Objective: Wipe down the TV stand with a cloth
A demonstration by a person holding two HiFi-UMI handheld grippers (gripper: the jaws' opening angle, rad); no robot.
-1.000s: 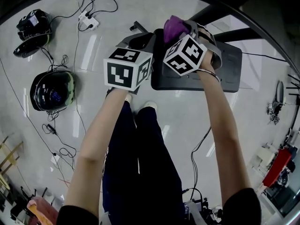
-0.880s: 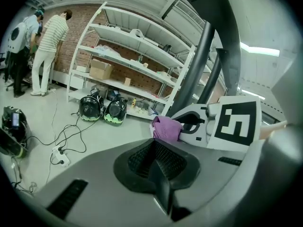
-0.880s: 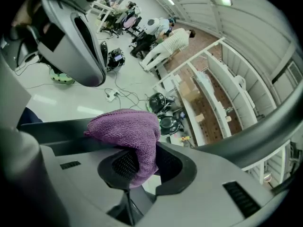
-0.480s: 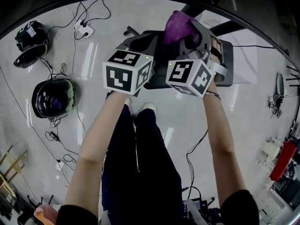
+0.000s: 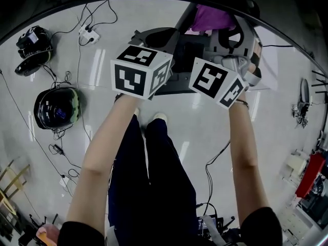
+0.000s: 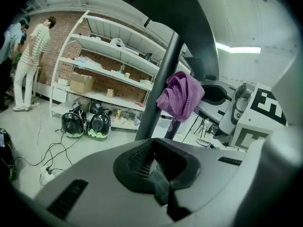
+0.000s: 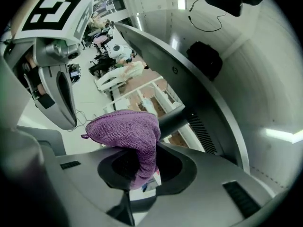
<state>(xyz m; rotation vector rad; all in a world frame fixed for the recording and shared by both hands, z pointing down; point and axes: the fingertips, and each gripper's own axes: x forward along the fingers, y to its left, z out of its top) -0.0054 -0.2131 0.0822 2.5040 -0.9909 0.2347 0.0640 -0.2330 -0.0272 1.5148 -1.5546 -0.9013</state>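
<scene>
Right gripper (image 7: pixel 141 176): jaws clamped on a purple cloth (image 7: pixel 127 129), which is held up just beside the upright pole of the TV stand (image 6: pixel 158 91). Left gripper (image 6: pixel 158 174): jaws closed together with nothing between them, near the same stand.

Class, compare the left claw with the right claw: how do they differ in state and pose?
The right claw is clamped on a purple cloth; the left claw holds nothing. In the head view, the right claw seems to reach further forward than the left claw. Shared: both have their jaws closed.
</scene>
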